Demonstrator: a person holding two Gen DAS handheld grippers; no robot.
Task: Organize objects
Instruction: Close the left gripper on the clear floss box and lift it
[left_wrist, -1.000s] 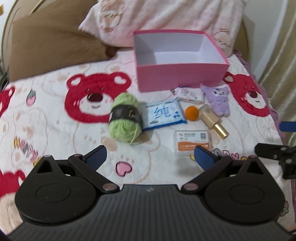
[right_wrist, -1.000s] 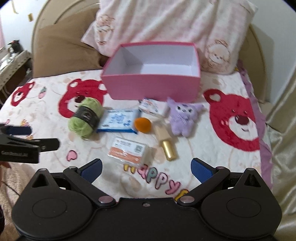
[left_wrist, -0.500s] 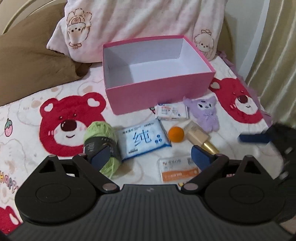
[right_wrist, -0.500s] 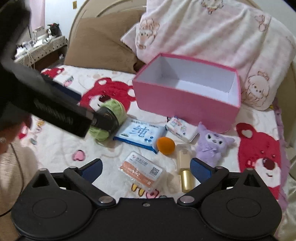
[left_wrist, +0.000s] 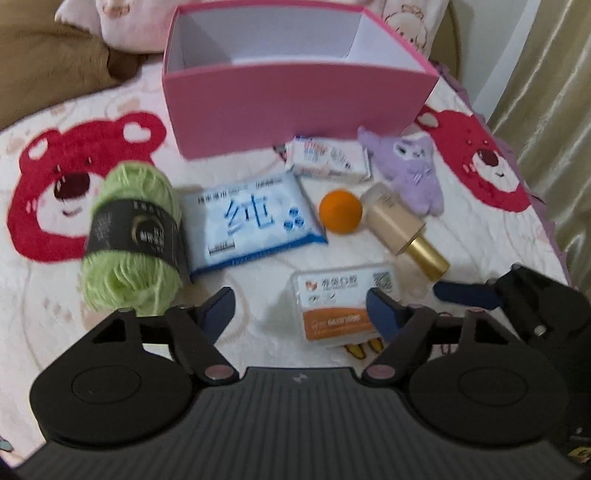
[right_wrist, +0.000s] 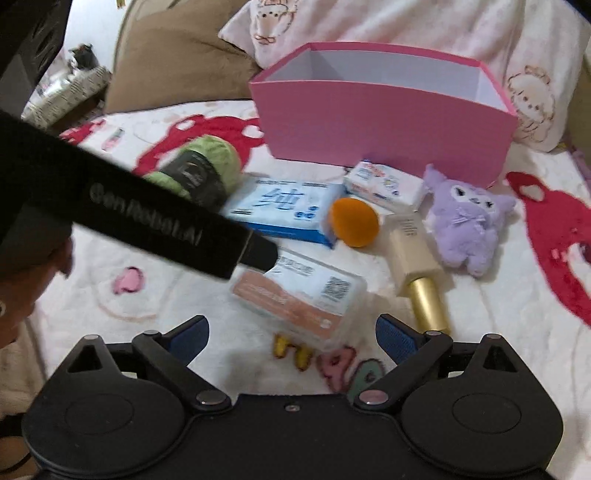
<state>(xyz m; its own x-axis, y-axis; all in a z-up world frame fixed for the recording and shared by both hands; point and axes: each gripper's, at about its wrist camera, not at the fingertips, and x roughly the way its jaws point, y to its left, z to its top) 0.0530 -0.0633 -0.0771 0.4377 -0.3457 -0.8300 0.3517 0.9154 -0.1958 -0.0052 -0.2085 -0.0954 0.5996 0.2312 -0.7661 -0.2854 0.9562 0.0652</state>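
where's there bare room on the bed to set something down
The pink box looks empty inside. Bare bedspread lies left of the green yarn, and right of the purple plush. Crowded: the strip in front of the box, from yarn through wipes pack to gold-capped bottle.

The bed (left_wrist: 55, 295), under a bear-print cover, carries a pink box (left_wrist: 295, 107), green yarn (left_wrist: 135, 236), wipes pack (left_wrist: 251, 221), orange ball (left_wrist: 340, 211), purple plush (left_wrist: 413, 170), gold-capped bottle (left_wrist: 402, 229), 2 small packets.

bedspread (left_wrist: 74, 332): white, red bears | pillows: brown (right_wrist: 177, 55), pink-white (right_wrist: 424, 26) | curtain (left_wrist: 546, 92): right edge
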